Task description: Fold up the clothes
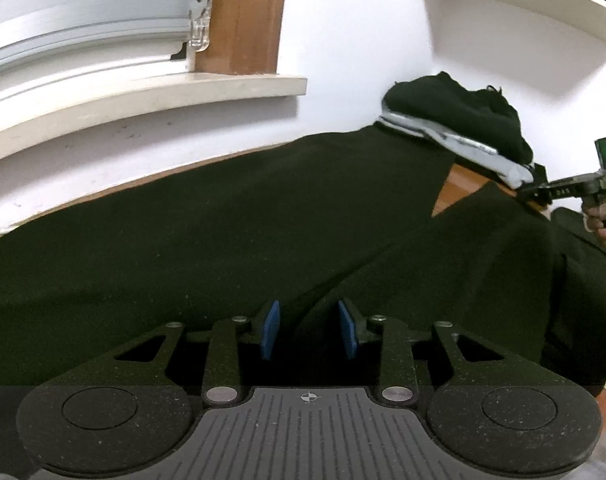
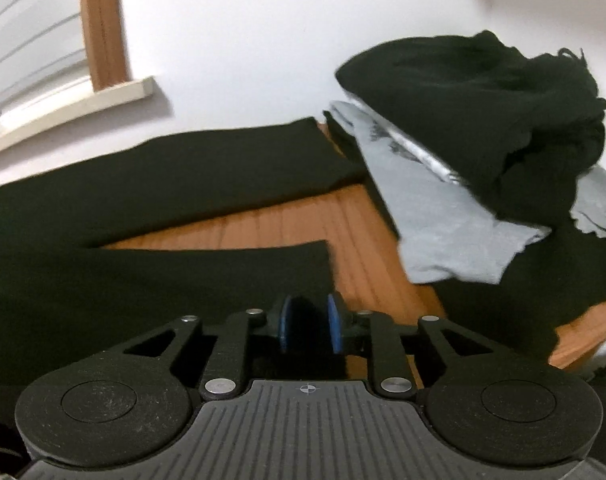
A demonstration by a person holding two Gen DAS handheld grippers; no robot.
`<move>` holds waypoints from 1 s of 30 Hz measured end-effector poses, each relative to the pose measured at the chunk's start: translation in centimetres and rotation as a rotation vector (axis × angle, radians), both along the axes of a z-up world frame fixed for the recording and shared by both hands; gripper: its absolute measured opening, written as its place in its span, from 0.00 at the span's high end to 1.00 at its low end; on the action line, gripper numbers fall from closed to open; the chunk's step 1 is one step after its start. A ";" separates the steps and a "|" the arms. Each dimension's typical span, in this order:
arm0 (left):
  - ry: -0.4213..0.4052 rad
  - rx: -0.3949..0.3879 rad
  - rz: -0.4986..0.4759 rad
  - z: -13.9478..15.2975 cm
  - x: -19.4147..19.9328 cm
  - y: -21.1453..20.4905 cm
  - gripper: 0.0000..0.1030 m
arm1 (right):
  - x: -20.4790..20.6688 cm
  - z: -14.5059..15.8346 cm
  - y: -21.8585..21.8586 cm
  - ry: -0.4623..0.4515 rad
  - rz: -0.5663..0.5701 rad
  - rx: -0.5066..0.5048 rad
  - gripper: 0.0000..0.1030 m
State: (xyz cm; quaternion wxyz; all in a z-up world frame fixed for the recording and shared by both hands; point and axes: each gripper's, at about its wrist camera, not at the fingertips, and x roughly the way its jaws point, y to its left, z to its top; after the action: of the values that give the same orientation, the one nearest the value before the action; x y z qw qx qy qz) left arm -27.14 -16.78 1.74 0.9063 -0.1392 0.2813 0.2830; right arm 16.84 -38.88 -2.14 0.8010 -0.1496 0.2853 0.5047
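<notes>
Black trousers lie spread flat over the wooden table, their two legs parted in a V with bare wood between. My left gripper hovers low over the cloth near a crease, open, its blue pads well apart. My right gripper sits at the corner of the nearer leg's hem; its pads stand a little apart with dark cloth showing between them. In the left wrist view that right gripper reaches in from the right edge, held by a person's hand.
At the back right lies a pile of clothes: a crumpled black garment on top of a grey one. A white wall, a window sill and a white shelf stand behind the table. The table's right edge is close.
</notes>
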 end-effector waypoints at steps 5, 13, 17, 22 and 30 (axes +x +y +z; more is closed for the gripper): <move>0.009 0.014 -0.021 0.0 0.4 -0.3 0.73 | -0.2 -0.3 0.0 -0.002 0.013 0.017 0.79; 0.022 0.081 -0.026 0.6 -0.1 -2.5 0.77 | -0.1 -0.9 0.4 -0.012 0.016 0.031 0.79; 0.050 0.079 -0.020 0.1 0.0 -2.4 0.77 | 0.3 -1.1 0.8 -0.015 0.015 0.038 0.79; 0.044 0.057 -0.015 -0.6 0.0 -1.9 0.77 | 1.6 -1.5 1.5 -0.012 -0.026 0.033 0.71; 0.019 0.049 -0.005 -1.2 -0.3 -1.8 0.77 | 0.7 -0.4 1.6 0.056 0.078 0.117 0.72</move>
State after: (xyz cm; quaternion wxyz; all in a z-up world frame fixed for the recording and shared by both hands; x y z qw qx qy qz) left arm -27.40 -18.54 0.51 0.9074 -0.1136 0.2834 0.2887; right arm 17.58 -37.32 -2.49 0.7798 -0.0992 0.2716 0.5553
